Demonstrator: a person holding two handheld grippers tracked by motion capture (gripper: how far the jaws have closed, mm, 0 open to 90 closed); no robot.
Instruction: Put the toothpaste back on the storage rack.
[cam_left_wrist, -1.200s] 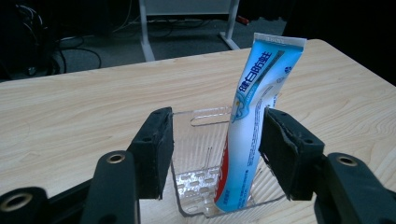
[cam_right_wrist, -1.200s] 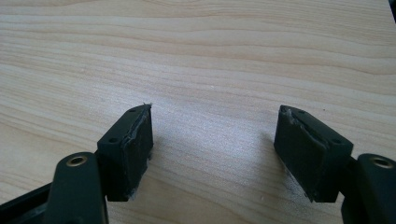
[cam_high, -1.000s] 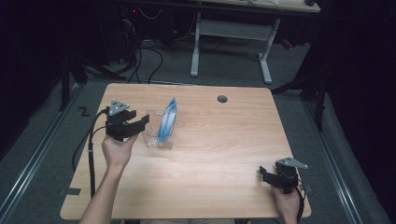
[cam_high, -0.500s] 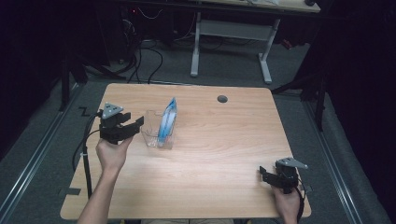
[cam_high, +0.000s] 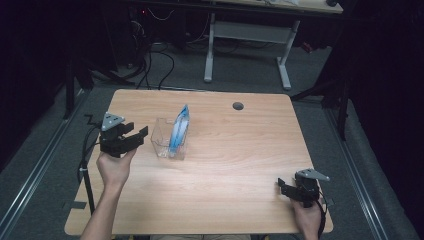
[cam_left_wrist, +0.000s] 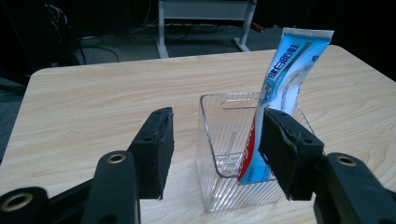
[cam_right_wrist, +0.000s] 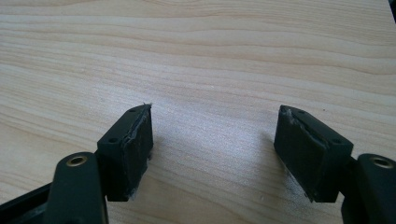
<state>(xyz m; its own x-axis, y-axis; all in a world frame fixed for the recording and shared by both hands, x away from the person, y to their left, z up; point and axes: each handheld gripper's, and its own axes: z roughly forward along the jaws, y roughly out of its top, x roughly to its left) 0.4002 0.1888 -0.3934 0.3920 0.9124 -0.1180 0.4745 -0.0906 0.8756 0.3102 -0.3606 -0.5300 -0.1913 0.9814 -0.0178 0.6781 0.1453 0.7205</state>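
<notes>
One toothpaste tube (cam_left_wrist: 285, 88) stands tilted in one clear plastic container (cam_left_wrist: 236, 154), its crimped end uppermost and leaning toward the container's far right corner as the left gripper view gives it. The tube is white and light blue with a red band low on its face; it carries blue characters down the upper part and slanted white lettering on the red band, neither clear enough to read, and no brand can be confirmed. The container is ribbed on its walls, has a slot handle cut in its far wall, and sits on the left half of one wooden table (cam_high: 240, 165), which has one dark round grommet (cam_high: 238, 106) near its far edge. Two grippers are counted. The left gripper (cam_high: 136, 136) is held just left of the container, jaws released and gaping, nothing between the pads. The right gripper (cam_high: 282, 187) rests at the near right corner of the table, well apart from the container, jaws likewise spread wide over bare wood.
</notes>
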